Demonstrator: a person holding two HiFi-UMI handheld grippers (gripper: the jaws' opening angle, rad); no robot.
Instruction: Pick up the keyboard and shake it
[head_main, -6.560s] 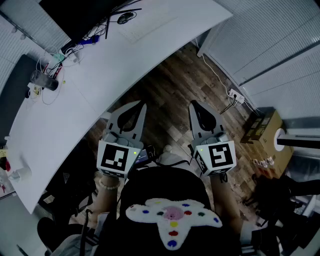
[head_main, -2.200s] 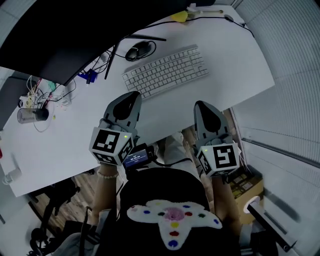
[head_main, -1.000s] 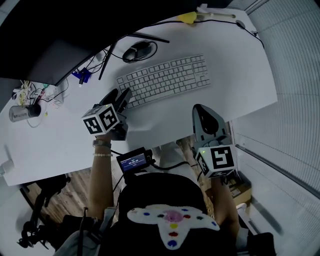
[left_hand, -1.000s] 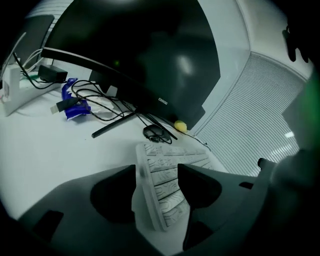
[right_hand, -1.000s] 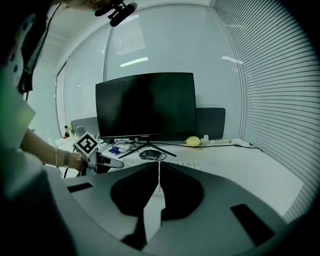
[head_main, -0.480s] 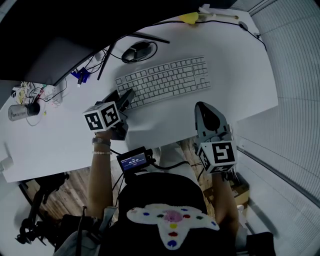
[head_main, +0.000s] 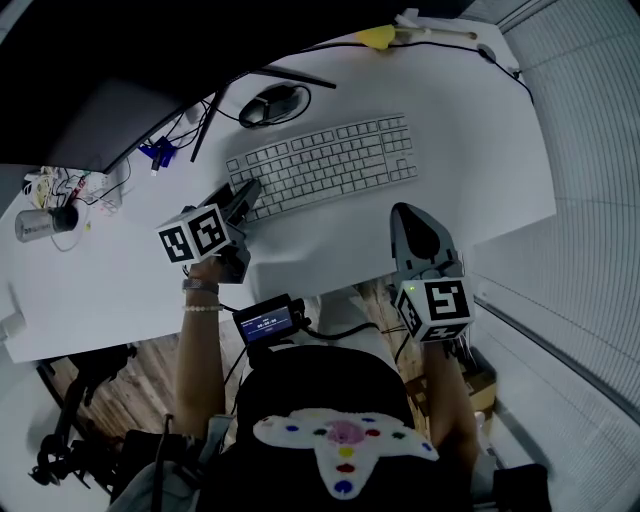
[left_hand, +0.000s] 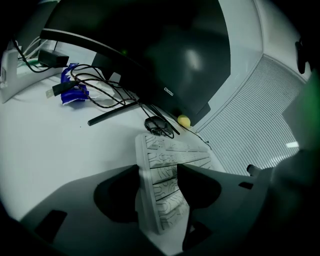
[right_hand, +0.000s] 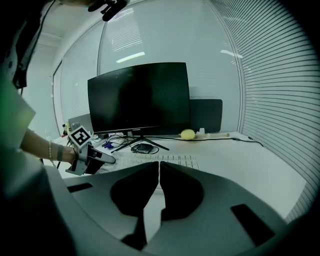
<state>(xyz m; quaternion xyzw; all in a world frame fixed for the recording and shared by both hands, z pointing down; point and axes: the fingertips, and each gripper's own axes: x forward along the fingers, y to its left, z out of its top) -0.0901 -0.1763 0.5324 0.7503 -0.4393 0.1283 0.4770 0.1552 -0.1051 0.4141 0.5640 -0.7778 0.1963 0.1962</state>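
Observation:
A white keyboard lies flat on the white desk, in front of the monitor. My left gripper is rolled onto its side at the keyboard's left end. In the left gripper view the keyboard's end fills the gap of the left gripper, one jaw against its underside edge and the other on the keys. My right gripper hangs shut and empty over the desk's front edge, short of the keyboard. The right gripper view shows the right gripper with its jaws together, and the left gripper beyond.
A dark curved monitor on a V-shaped foot stands behind the keyboard, with a mouse just in front of it. A yellow object lies at the back, tangled cables at the left. Window blinds run along the right.
Since the oldest frames the view has swung from the floor to the desk. Over the last second the left gripper stayed at the keyboard's left end and rolled a little; the right gripper sank slightly.

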